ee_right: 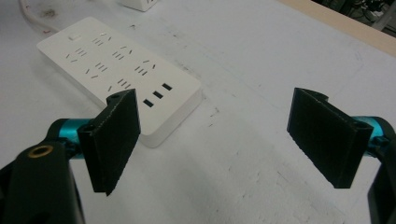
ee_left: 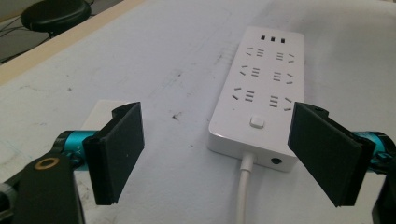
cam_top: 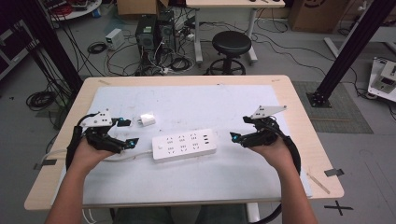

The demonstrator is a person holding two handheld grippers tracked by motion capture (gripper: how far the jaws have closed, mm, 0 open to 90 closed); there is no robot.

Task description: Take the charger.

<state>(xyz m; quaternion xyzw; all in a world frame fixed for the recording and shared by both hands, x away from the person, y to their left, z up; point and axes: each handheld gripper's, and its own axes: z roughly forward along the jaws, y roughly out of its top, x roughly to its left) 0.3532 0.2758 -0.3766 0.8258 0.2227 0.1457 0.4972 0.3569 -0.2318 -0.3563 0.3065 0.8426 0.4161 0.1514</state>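
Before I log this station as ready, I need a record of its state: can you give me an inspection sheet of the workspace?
Surface: wooden table under a white mat, lightly scuffed.
Job's things: white power strip flat at the centre; small white plug adapter behind it.
Clutter: nothing seen on the mat.
Grippers: left claw and right claw open, flanking the strip, holding nothing.
Cables: strip's white cord runs left.
Surroundings: black stool, floor cables, black frame posts.

A: The high view looks down and forward over the whole table [cam_top: 289,93].
B: Both gripper views sit low and close, facing inward; all share the power strip [cam_top: 184,145] [ee_left: 261,88] [ee_right: 121,70].
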